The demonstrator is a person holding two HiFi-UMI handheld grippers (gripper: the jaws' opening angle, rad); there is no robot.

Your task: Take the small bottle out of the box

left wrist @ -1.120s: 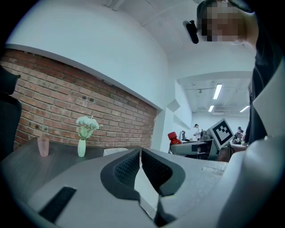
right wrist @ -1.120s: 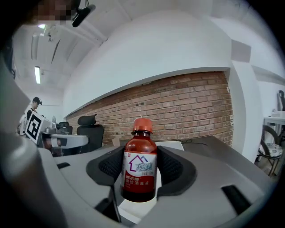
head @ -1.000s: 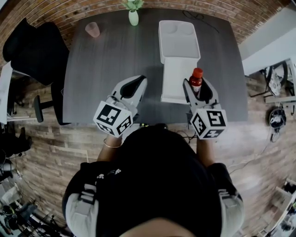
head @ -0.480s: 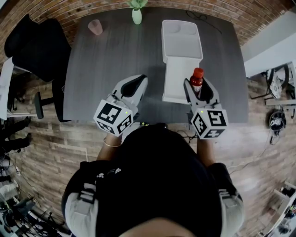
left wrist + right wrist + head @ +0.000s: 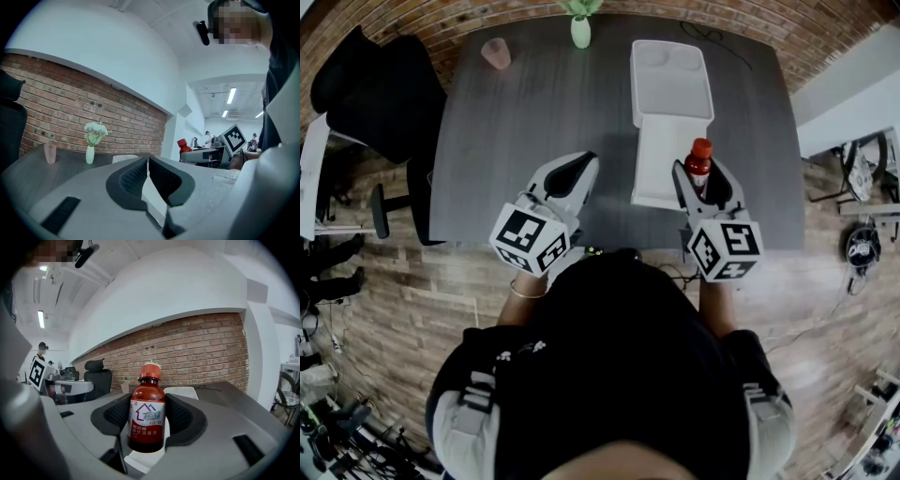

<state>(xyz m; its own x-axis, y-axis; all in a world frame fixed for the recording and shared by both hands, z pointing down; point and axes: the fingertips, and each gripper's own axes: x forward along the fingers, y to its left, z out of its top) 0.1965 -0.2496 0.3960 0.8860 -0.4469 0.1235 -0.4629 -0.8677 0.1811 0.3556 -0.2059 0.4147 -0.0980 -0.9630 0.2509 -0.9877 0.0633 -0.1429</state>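
Note:
The small bottle [image 5: 698,162] [image 5: 147,413], dark red with a red cap and a white label, stands upright between the jaws of my right gripper [image 5: 701,180] [image 5: 148,420], which is shut on it above the near end of the white box [image 5: 667,103]. The box lies open on the dark table [image 5: 534,122], its lid hinged away toward the far edge. My left gripper [image 5: 574,174] [image 5: 147,174] hovers to the left of the box near the table's front edge, its jaws pressed together with nothing between them.
A pink cup [image 5: 496,53] and a pale green vase with flowers [image 5: 580,28] stand at the table's far edge. A black office chair [image 5: 380,98] is left of the table. A brick wall runs behind the table.

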